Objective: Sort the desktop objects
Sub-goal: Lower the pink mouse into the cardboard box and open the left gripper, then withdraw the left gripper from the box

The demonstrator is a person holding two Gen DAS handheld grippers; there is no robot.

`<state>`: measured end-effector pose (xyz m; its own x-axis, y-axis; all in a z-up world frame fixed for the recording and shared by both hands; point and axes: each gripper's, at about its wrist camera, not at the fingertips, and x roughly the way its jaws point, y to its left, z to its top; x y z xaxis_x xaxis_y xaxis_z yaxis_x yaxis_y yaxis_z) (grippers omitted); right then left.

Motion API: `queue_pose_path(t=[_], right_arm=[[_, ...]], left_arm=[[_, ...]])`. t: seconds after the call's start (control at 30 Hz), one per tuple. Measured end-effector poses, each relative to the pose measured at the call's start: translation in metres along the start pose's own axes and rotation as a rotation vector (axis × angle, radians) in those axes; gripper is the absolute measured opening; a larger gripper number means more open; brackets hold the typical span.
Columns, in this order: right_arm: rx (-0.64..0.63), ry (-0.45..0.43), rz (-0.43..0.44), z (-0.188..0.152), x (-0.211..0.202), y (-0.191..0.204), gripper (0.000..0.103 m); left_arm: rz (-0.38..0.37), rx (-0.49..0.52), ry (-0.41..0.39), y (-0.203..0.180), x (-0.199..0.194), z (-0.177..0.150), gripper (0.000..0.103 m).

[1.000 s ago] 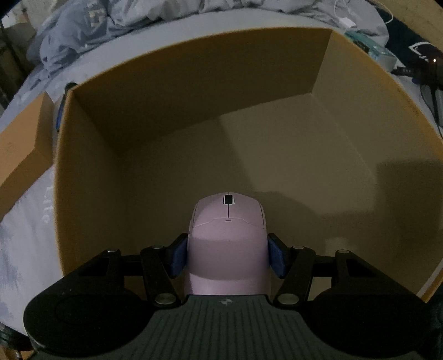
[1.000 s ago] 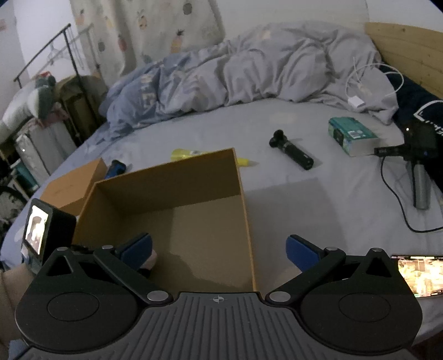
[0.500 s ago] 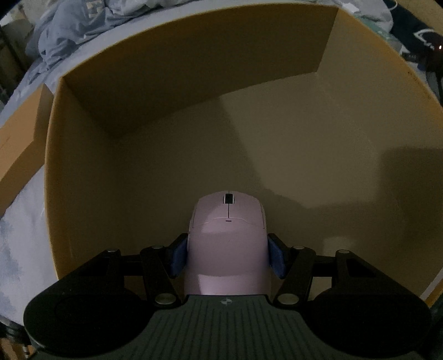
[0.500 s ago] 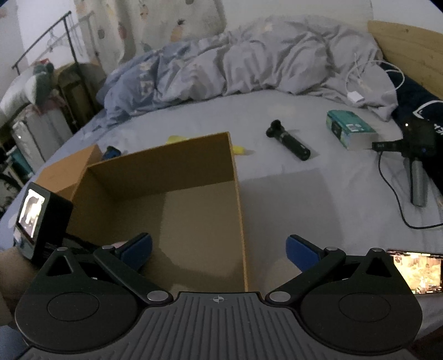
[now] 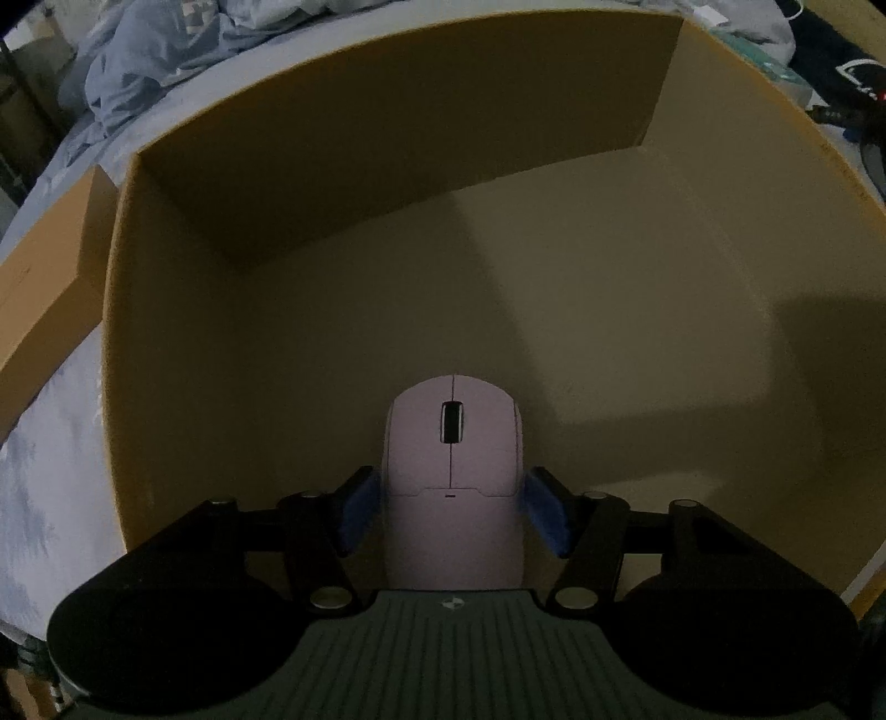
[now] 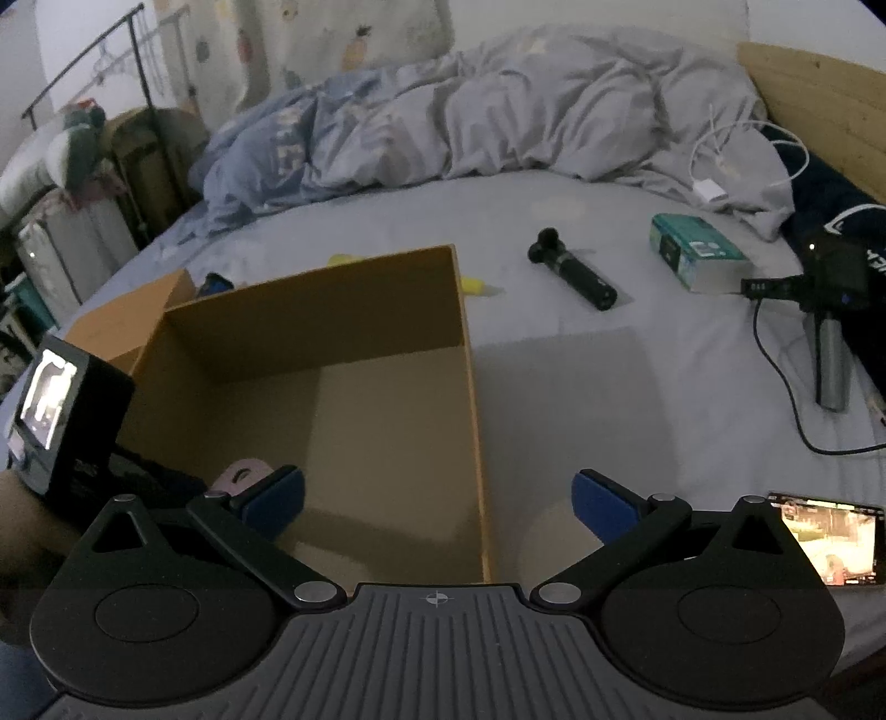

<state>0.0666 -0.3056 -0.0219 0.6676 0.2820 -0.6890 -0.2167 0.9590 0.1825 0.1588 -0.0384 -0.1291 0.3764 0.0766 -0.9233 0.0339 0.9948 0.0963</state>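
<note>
Left gripper [image 5: 451,512] jaws just opening, pink mouse [image 5: 453,476] between them inside cardboard box [image 6: 465,343] | right gripper [image 6: 437,501] wide open, empty | bed [image 6: 637,354] ahead, we saw duvet [image 6: 498,122] beyond.

dim room | bed [image 6: 554,360] with rumpled duvet [image 6: 498,111] | wooden headboard [image 6: 819,105] | patterned curtain [image 6: 343,39]

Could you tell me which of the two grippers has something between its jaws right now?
The left gripper: the pink mouse sits between its just-opening jaws inside the cardboard box. The right gripper holds nothing.
</note>
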Motion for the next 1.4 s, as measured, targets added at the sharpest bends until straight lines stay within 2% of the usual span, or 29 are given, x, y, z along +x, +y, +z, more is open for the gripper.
queue_pose_path(t=[0.1, 0.2, 0.47, 0.6, 0.7, 0.87, 1.03, 1.17, 1.4], right_arm=[[-0.003, 0.002, -0.001, -0.001, 0.001, 0.000, 0.103], [-0.008, 0.002, -0.006, -0.002, 0.001, 0.000, 0.103], [-0.021, 0.001, -0.027, -0.005, 0.003, -0.002, 0.103], [-0.035, -0.001, -0.035, -0.008, 0.002, -0.001, 0.103], [-0.035, -0.003, -0.038, -0.009, 0.003, -0.001, 0.103], [-0.023, -0.015, -0.047, -0.011, 0.002, -0.005, 0.103], [-0.017, -0.027, -0.052, -0.011, 0.000, -0.008, 0.103], [-0.015, -0.032, -0.065, -0.011, -0.002, -0.012, 0.103], [-0.012, -0.063, -0.091, -0.009, -0.008, -0.018, 0.103]], left_arm=[[-0.005, 0.006, -0.006, -0.001, 0.000, -0.003, 0.068], [-0.013, 0.017, -0.017, 0.000, -0.002, -0.005, 0.075], [-0.071, 0.007, -0.073, 0.001, -0.013, -0.016, 0.077], [-0.092, 0.016, -0.127, -0.001, -0.032, -0.024, 0.082], [-0.103, 0.003, -0.169, 0.001, -0.043, -0.014, 0.086], [-0.146, -0.068, -0.242, 0.012, -0.061, -0.015, 0.089], [-0.141, -0.051, -0.304, 0.014, -0.078, -0.024, 0.092], [-0.157, -0.077, -0.355, 0.018, -0.094, -0.030, 0.096], [-0.138, -0.048, -0.484, 0.016, -0.117, -0.039, 0.098]])
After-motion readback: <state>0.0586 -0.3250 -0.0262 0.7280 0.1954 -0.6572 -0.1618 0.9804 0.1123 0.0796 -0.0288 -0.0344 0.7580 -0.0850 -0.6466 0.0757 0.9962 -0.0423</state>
